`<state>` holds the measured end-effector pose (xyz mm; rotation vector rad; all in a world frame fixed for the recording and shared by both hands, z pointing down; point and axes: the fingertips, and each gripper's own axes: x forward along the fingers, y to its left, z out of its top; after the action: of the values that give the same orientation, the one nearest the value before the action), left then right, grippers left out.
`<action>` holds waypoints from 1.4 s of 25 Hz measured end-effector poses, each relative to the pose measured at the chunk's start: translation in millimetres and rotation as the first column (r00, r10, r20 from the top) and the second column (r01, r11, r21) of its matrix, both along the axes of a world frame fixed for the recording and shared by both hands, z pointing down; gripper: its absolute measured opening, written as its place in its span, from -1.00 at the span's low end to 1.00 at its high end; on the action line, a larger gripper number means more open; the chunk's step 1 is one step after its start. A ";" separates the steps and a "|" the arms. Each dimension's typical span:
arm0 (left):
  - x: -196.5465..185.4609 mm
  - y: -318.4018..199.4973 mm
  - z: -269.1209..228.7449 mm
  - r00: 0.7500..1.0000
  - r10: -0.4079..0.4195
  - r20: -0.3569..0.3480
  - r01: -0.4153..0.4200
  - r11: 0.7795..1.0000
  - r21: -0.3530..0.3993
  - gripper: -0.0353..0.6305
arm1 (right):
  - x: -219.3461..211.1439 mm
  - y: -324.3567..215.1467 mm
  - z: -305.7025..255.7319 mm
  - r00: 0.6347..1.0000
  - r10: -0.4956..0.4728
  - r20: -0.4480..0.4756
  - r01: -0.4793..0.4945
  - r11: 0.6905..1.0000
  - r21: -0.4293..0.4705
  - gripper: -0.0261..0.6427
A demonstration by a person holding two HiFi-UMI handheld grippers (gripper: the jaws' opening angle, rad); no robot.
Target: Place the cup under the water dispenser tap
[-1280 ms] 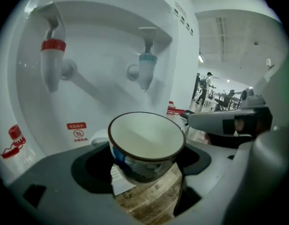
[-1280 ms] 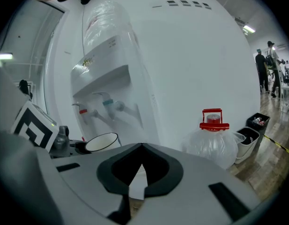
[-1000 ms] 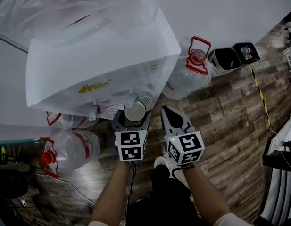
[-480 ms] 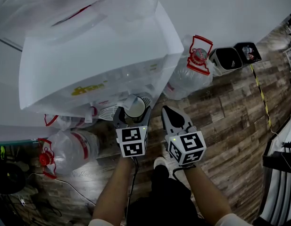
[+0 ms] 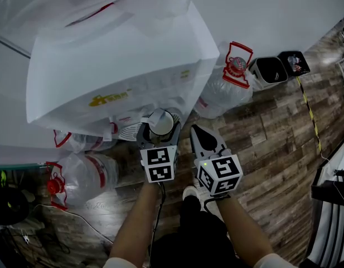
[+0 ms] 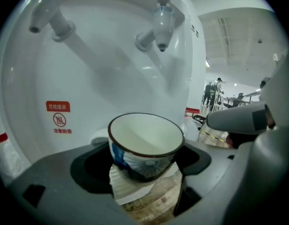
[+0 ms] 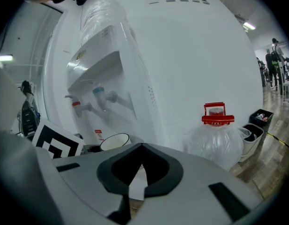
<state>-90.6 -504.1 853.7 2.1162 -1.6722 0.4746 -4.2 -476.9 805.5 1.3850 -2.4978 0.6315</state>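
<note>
**Cup held in front of the dispenser taps**

The left gripper [image 5: 159,135] holds the cup [image 6: 145,144] by its sides, with its fingers [image 6: 60,177] closed narrowly on the bowl. The cup is white inside, has a dark rim and a blue pattern outside, and is empty. It stands roughly upright, tipped a little.

It sits in the recess at the front of the white water dispenser [image 5: 121,71], above the ribbed white drip tray [image 6: 122,187]. Whether its base touches the tray cannot be told.

In the left gripper view the tap with the pale blue tip [image 6: 162,25] hangs above the cup, over the right part of its mouth and well clear of the rim. The tap with the red tip [image 6: 47,7] is off to the upper left. A red warning label [image 6: 57,107] is stuck on the dispenser wall behind the cup.

The right gripper [image 5: 204,140] is just beside the left one, on its right. Its fingers [image 7: 181,172] are pressed together at the tips with nothing between them.

The dispenser stands on a wooden floor [image 5: 272,149]. A large water bottle with a red handle [image 5: 227,85] rests against its right side, and another bottle [image 5: 82,177] lies on the left. Two small bins [image 5: 269,70] stand by the wall further right.
</note>
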 end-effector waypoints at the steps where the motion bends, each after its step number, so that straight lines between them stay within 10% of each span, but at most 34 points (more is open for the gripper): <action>1: -0.7 0.3 0.7 1.000 -0.003 0.005 0.003 1.000 -0.006 0.41 | -0.1 1.1 -1.1 1.000 0.000 0.000 0.000 1.000 0.001 -0.86; 17: -4.3 40.5 -14.6 1.000 -0.020 -0.023 0.017 0.994 -0.109 0.41 | 8.3 33.9 -35.6 1.000 0.020 -0.005 -0.020 1.000 -0.023 -0.86; 35: -18.1 182.9 -167.1 0.994 0.101 -0.053 -0.103 0.993 -0.051 0.41 | -3.7 168.9 -174.2 0.996 0.086 0.001 -0.086 0.995 0.042 -0.86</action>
<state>-108.8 -321.2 686.6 2.1643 -1.5129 0.4872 -7.9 -308.0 631.3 1.5149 -2.4751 0.5975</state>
